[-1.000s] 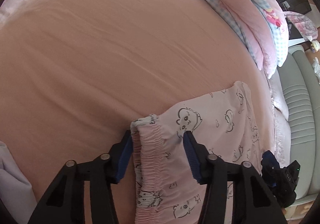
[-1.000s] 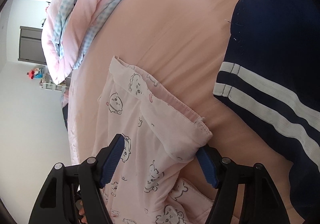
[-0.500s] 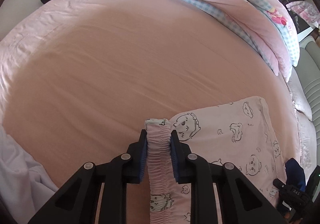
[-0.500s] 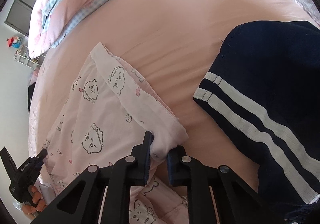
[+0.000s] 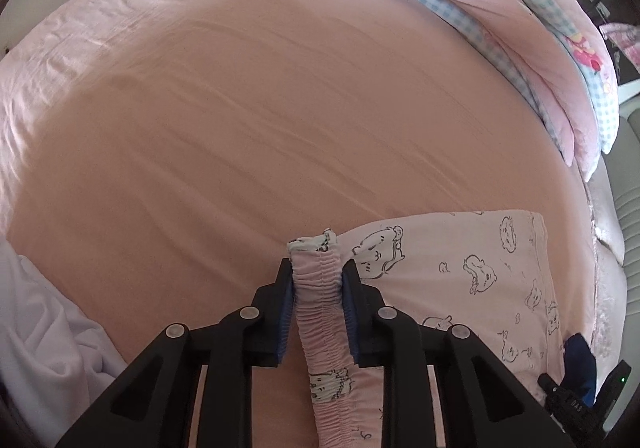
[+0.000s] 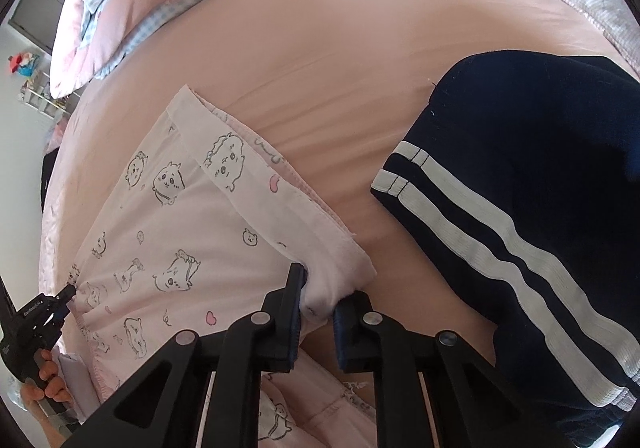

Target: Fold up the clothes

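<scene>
Presently, the scene by parts:
Left tongs: closed narrow, both blue pads pressing the gathered elastic waistband of the pink printed shorts; the jaws have just been closing on it, easing a touch wider at the last, with the band between them.
Right tongs: closed narrow on a hem corner of the same shorts, cloth bunched between the pads; the jaws have just been closing on it.
Pink printed shorts: spread on the bed, cartoon animals printed over pale pink; one end held at the waistband, the other at the hem corner.
Bed: covered in a peach-pink sheet, lightly creased.
Navy garment: dark blue with two white stripes, lying on the sheet near the shorts' hem, apart from it.
White cloth: crumpled at the lower left edge in the left wrist view.
Quilt: pink with blue check, piled at the far side of the bed.
Person's hand: fingers wrapped round the left tool's handle.
</scene>
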{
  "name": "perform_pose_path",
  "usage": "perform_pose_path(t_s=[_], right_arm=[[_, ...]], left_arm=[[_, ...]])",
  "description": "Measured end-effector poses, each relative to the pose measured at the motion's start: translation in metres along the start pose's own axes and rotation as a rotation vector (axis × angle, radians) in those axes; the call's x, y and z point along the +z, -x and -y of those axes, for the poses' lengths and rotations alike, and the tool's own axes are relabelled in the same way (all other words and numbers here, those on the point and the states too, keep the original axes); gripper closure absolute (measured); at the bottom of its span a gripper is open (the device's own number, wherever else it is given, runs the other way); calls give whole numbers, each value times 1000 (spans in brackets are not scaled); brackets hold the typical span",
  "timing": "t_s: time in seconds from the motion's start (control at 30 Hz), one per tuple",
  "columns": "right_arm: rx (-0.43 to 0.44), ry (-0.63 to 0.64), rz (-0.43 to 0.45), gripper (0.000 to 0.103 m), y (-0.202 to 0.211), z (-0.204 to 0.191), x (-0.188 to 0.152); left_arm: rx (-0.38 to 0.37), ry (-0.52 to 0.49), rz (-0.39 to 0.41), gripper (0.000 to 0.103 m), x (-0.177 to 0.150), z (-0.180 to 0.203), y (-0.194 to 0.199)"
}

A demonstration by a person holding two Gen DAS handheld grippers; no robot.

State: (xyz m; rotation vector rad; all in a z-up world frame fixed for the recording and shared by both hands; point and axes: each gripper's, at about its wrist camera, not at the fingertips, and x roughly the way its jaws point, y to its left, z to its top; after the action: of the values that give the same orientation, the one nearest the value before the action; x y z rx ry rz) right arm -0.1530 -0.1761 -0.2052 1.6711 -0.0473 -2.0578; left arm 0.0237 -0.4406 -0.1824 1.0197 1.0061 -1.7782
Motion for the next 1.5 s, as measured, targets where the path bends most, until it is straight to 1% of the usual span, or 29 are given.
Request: perform_pose_path(t_s=[0.07,0.1,0.13,0.17,0.2,0.23,0.27,0.37,0.43,0.63,0.73,0.8,0.87,0.93,1.03,1.1,1.13,1.17,1.33,1.5], right_arm=[[-4,13,-6,90,-5,-11,4],[-7,27,-11,88,-5,-14,4],[-6,35,-14,82,-4,-17,4],[5,37,-15,68,-4,-20,5],[30,38,-16,59,-4,-23,5],[47,38,-11,40,-2,-26,4],[63,38,-6,30,0,-29,4],[64,59,30,30,8,-35,2],[76,54,35,30,9,-36,3],[97,45,37,30,13,-38,2],[98,68,42,30,15,-39,-2],[97,91,43,30,19,-39,-6],[89,120,51,30,22,-44,-12],[86,152,57,30,22,-45,-8],[152,156,47,30,33,-26,-7],[186,168,40,30,39,-23,-14],[188,186,40,30,40,-27,-18],[173,209,48,30,43,-33,-21],[87,352,120,30,82,-34,-58],[17,483,170,30,117,-29,-105]], left_arm=[[32,-51,2,72,4,11,7],[35,-76,8,57,6,17,11],[33,-94,14,38,8,21,15],[34,-99,22,32,8,24,20],[37,-99,32,25,9,27,25],[34,-100,45,24,9,29,30],[26,-106,51,24,8,31,36],[2,-132,58,24,-4,34,52],[-3,-172,71,23,-18,33,66],[39,-319,88,23,-48,53,81],[80,-381,119,23,-67,60,87],[94,-412,140,23,-78,63,92],[97,-424,153,23,-90,64,96],[98,-430,160,23,-100,64,99],[78,-405,137,23,-113,58,105],[64,-388,125,23,-120,53,109],[57,-383,122,23,-124,51,112],[50,-381,123,23,-128,50,115],[25,-410,148,23,-145,48,131],[-37,-413,143,23,-154,46,144]])
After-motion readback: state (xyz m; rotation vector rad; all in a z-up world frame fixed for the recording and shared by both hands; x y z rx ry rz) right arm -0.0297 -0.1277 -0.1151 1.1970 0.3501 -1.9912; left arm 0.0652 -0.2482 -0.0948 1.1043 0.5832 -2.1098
